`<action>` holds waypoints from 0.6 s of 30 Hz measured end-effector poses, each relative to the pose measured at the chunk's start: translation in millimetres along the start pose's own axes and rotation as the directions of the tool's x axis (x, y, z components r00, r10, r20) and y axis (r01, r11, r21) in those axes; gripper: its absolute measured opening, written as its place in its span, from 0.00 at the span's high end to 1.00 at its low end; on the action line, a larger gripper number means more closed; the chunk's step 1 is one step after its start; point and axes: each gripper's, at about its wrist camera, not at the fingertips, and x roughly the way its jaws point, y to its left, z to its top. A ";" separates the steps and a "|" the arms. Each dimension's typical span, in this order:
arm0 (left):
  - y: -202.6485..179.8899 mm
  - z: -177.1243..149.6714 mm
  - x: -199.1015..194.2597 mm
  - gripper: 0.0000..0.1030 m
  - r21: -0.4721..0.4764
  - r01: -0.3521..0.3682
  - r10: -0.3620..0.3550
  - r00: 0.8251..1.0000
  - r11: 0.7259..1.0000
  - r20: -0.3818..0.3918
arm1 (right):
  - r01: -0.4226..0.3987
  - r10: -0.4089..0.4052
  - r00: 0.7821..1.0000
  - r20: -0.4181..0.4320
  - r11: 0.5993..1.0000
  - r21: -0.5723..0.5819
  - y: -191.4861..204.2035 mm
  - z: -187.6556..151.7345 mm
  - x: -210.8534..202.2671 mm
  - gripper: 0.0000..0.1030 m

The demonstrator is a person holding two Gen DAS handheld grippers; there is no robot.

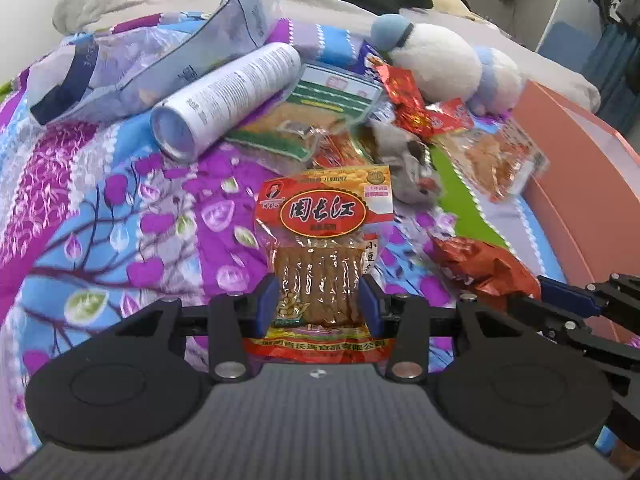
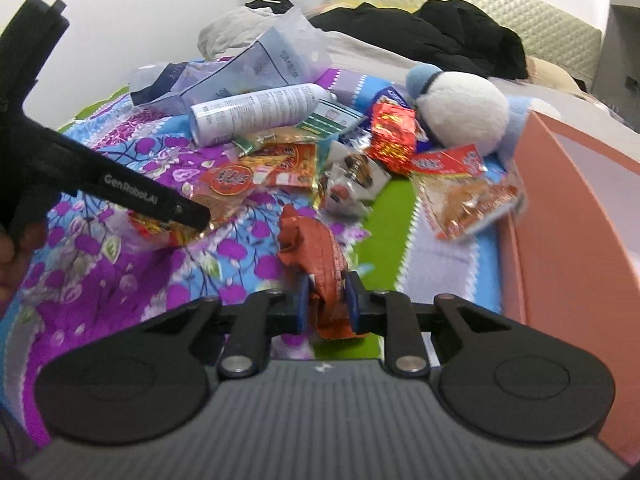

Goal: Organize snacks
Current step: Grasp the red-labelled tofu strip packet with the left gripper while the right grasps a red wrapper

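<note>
Left gripper [image 1: 318, 300] fingers clamped on the dried tofu packet [image 1: 322, 256], long axis pointing straight ahead over the bedspread [image 1: 120, 220]. Right gripper [image 2: 328, 302] fingers clamped on a crumpled red-orange wrapper [image 2: 316, 252]. Pink box [image 2: 568, 208] just to the right, nearer the right gripper, so probably first to drop.

A floral purple-and-blue bedsheet [image 1: 120, 208] covers the bed — a white spray can [image 1: 228, 100] lies on its side far left, a white-and-blue plush toy [image 1: 436, 64] far right, dark clothes [image 2: 460, 40] beyond.
</note>
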 end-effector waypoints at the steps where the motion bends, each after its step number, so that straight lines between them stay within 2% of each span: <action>1: -1.6 -2.3 -1.7 0.52 -0.001 0.003 -0.003 1.000 1.000 -0.004 | 0.006 -0.006 1.000 -0.003 1.000 0.004 -1.0 -3.2 -5.6 0.78; 18: -56.2 -65.6 -55.9 0.52 -0.024 0.085 -0.087 0.993 0.996 -0.081 | 0.067 -0.067 0.997 -0.032 0.998 -0.004 -2.7 -62.1 -82.9 0.78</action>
